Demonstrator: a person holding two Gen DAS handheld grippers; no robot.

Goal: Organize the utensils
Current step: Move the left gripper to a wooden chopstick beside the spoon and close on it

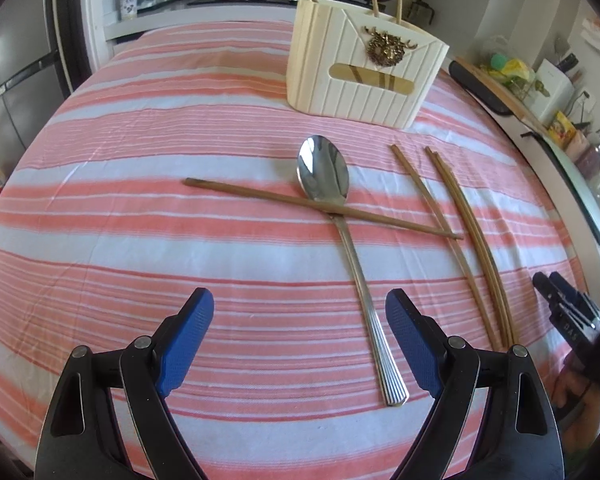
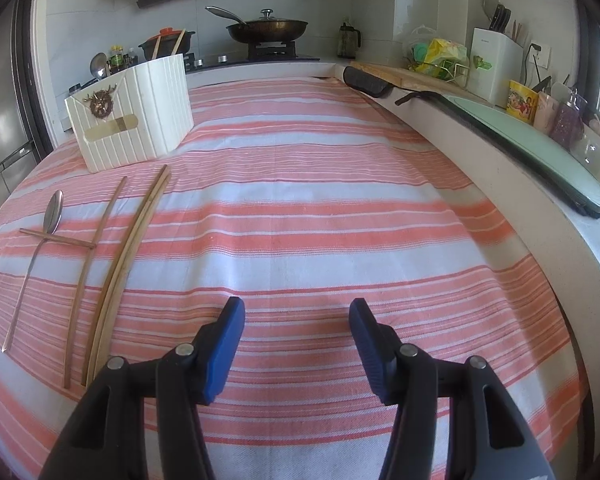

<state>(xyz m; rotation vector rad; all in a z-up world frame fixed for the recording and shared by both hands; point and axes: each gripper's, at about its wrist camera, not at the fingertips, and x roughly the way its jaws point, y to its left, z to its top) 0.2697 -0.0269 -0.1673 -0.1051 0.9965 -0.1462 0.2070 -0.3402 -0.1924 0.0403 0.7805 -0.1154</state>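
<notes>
Spoon point(image 1: 324, 176): on striped cloth point(image 1: 140, 208), bowl toward holder point(image 1: 360, 68), handle running back to just inside right pad of left tongs point(image 1: 300, 340).
Long axis: roughly along tong line.
Nearer hand: left; right tongs point(image 2: 296, 344) well off to the side.
Chopsticks: four loose; one point(image 1: 260, 196) lies across spoon neck; three point(image 1: 460, 232) alongside.
Holder contents: possibly three more pieces, partly hidden.
Left tongs: wide apart, empty.
Right tongs: half apart, empty.

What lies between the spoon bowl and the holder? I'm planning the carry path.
Bare striped cloth. In the left wrist view nothing lies between the spoon bowl and the holder; the chopsticks lie off to the right.
</notes>
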